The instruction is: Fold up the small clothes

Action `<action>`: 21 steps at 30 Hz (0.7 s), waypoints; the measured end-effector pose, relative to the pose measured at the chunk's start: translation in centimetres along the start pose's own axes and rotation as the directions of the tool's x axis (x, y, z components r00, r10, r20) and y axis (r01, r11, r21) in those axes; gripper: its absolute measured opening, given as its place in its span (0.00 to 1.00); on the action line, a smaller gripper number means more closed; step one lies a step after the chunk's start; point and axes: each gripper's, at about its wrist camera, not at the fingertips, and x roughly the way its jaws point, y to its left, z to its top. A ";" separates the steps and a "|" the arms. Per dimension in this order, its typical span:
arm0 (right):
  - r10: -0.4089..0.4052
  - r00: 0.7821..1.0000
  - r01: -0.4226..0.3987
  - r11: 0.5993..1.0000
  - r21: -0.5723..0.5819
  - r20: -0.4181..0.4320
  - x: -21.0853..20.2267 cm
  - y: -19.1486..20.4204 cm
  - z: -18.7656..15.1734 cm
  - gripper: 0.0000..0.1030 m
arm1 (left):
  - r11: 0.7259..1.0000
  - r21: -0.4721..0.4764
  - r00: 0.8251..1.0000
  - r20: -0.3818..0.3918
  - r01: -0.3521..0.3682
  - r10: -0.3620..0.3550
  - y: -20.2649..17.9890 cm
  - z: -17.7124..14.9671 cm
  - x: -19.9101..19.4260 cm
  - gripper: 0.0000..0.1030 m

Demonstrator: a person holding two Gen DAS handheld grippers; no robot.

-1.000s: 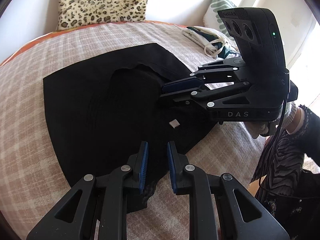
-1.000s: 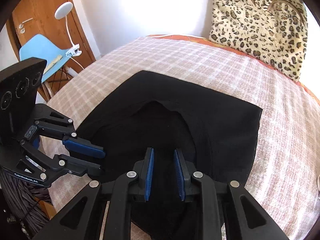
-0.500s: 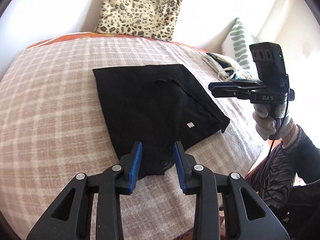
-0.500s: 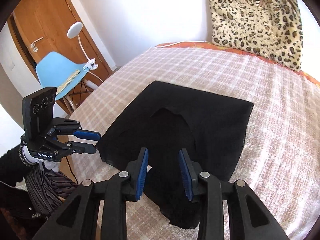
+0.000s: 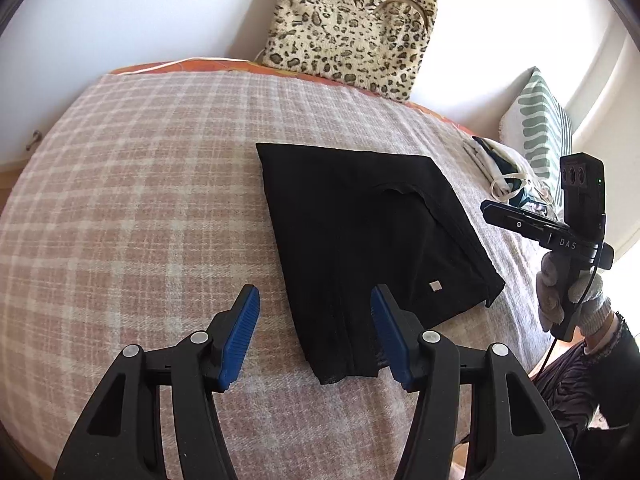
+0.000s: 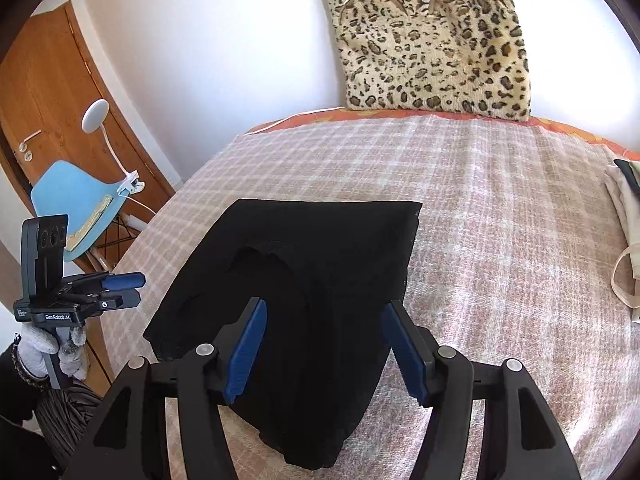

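Note:
A black garment (image 5: 360,232) lies folded flat on the pink plaid bed cover (image 5: 140,200), with a small white tag near its right corner. My left gripper (image 5: 314,334) is open and empty, raised above the garment's near corner. My right gripper (image 6: 324,348) is open and empty, raised above the garment (image 6: 320,264) near its front edge. Each gripper shows in the other's view: the right one (image 5: 520,220) at the bed's right side, the left one (image 6: 124,288) off the bed's left edge.
A leopard-print cushion (image 5: 352,28) leans on the wall at the bed's head. A green-patterned pillow (image 5: 536,128) and a pile of light clothes (image 5: 504,168) lie at the right. A blue chair (image 6: 68,200) and wooden door (image 6: 48,92) stand to the left.
Both grippers have opened wide and pulled back and up from the garment. The garment stays flat on the bed.

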 end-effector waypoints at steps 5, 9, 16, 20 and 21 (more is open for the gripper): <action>0.021 1.000 -0.022 0.999 0.039 0.015 -0.2 -1.0 0.5 0.84 | 0.999 -0.027 1.000 -0.007 0.018 -0.018 0.3 0.4 0.4 0.55; 0.037 0.999 -0.036 0.997 0.061 -0.006 0.2 -1.7 0.4 0.84 | 0.992 -0.093 0.996 -0.022 0.087 -0.089 1.1 0.5 0.9 0.55; 0.092 0.993 -0.078 0.983 0.167 -0.080 1.6 -3.5 -0.2 0.83 | 0.965 -0.207 0.985 -0.041 0.158 -0.170 3.3 0.8 1.9 0.55; 0.116 0.987 -0.093 0.976 0.196 -0.111 2.1 -4.0 -0.5 0.83 | 0.946 -0.256 0.977 -0.029 0.196 -0.211 4.3 1.2 2.2 0.55; 0.122 0.986 -0.096 0.974 0.205 -0.115 2.1 -4.2 -0.6 0.83 | 0.943 -0.265 0.976 -0.024 0.204 -0.218 4.5 1.3 2.3 0.55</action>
